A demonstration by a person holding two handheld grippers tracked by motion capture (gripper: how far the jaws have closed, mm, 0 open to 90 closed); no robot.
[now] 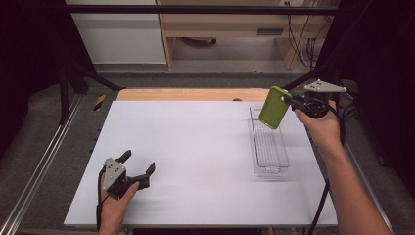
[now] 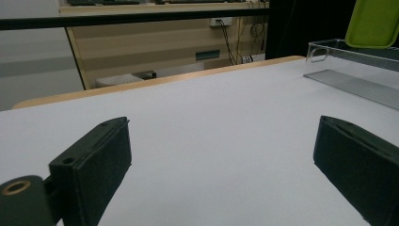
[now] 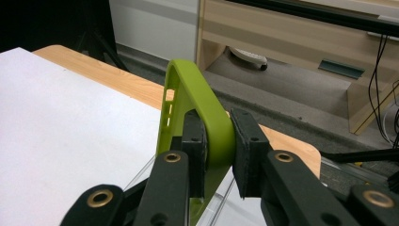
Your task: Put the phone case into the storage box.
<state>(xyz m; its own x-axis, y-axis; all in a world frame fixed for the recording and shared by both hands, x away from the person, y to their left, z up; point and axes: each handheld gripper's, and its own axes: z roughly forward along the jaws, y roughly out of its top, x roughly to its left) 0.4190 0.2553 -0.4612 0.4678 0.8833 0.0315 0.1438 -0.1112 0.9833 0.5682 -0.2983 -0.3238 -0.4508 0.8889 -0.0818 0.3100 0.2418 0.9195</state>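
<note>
A lime-green phone case [image 1: 274, 107] hangs in the air over the far end of a clear plastic tray [image 1: 268, 169]. My right gripper [image 1: 289, 101] is shut on the case's edge, held from the right by a hand. In the right gripper view both black pads clamp the green case [image 3: 202, 106] between them. The case's corner [image 2: 374, 22] peeks above the tray's rim [image 2: 350, 46] in the left gripper view. My left gripper [image 1: 138, 163] rests low over the table's near left, open, with nothing between its pads [image 2: 91, 167].
The white tabletop [image 1: 191, 152] carries the tray lengthwise on its right side. A wooden strip [image 1: 191, 94] runs along the far edge. Black frame bars and metal rails flank the table, with wooden furniture and cables beyond.
</note>
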